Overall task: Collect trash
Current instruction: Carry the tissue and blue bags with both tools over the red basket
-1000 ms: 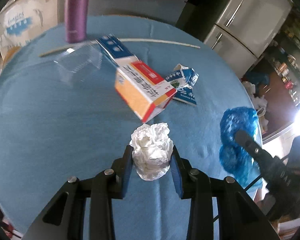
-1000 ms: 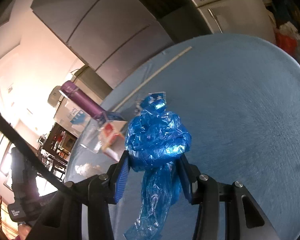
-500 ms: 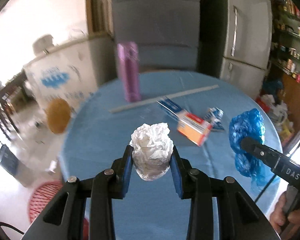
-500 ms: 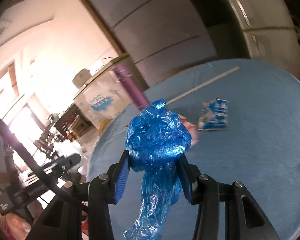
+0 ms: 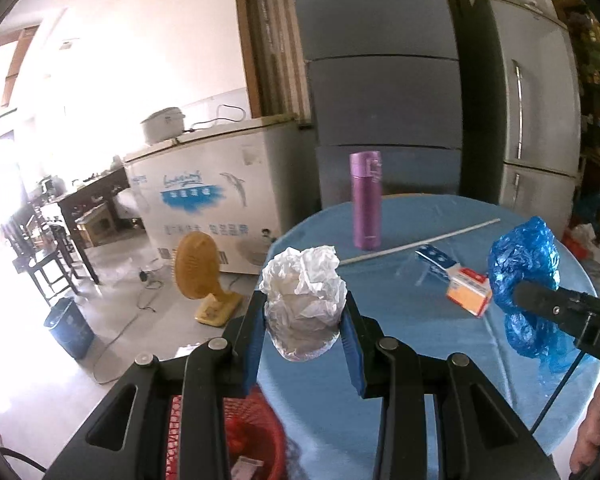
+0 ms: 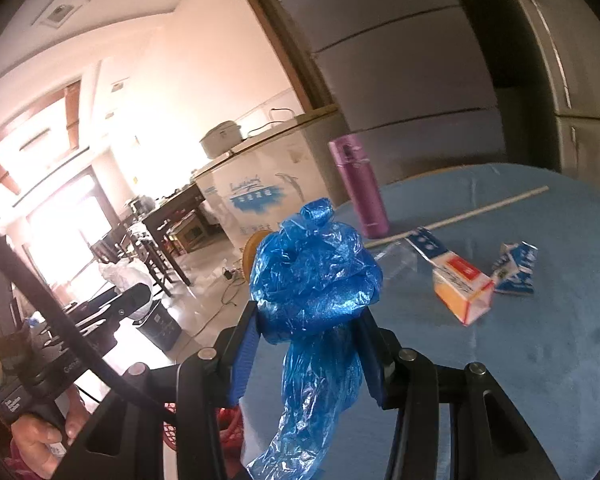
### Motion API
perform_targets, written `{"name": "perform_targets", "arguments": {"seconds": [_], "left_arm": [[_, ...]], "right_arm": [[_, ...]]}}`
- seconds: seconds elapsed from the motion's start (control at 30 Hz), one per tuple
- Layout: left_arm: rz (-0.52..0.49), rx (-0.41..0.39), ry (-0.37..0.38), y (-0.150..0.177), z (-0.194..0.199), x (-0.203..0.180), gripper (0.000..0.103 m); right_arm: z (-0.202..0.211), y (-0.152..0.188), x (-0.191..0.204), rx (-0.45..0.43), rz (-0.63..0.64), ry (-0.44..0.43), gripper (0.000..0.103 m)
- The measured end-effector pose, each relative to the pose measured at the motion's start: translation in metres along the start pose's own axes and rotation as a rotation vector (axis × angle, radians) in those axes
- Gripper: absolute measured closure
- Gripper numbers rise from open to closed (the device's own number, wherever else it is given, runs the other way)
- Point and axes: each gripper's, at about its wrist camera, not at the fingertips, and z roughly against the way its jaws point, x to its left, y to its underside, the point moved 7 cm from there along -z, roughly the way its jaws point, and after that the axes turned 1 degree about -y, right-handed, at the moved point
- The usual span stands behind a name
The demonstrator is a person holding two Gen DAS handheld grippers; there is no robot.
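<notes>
Tongs both clenched: left tongs point(image 5: 305, 322) pinch a white paper wad point(image 5: 304, 300), right tongs point(image 6: 306, 344) a blue bag point(image 6: 314, 280), both light, soft, crushable, best gripped mid-bulk. Both hang over the worktop point(image 5: 420, 332) rim, red basket point(image 5: 256, 436) below, open floor beyond; carton point(image 6: 462, 284) and wrapper point(image 6: 518, 268) lie well apart on the cloth

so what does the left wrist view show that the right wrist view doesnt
Only the left wrist view: the red basket's inside, and the fan in full. Only the right wrist view: the torn blue-and-white wrapper beyond the orange carton. Both: purple flask, left gripper clamping crumpled white paper, right gripper clamping blue plastic bag.
</notes>
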Motion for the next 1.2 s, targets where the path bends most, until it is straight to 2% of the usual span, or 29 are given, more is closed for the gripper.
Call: {"name": "perform_targets", "arguments": {"seconds": [0.5, 1.2], "left_arm": [[0.007, -0.003, -0.078, 0.019, 0.008, 0.043, 0.066], [-0.010, 0.148, -0.179, 0.080, -0.018, 0.090, 0.066]], "right_arm": [[-0.021, 0.008, 0.050, 0.040, 0.077, -0.064, 0.054], [-0.068, 0.033, 0.097, 0.142, 0.143, -0.167, 0.054]]}}
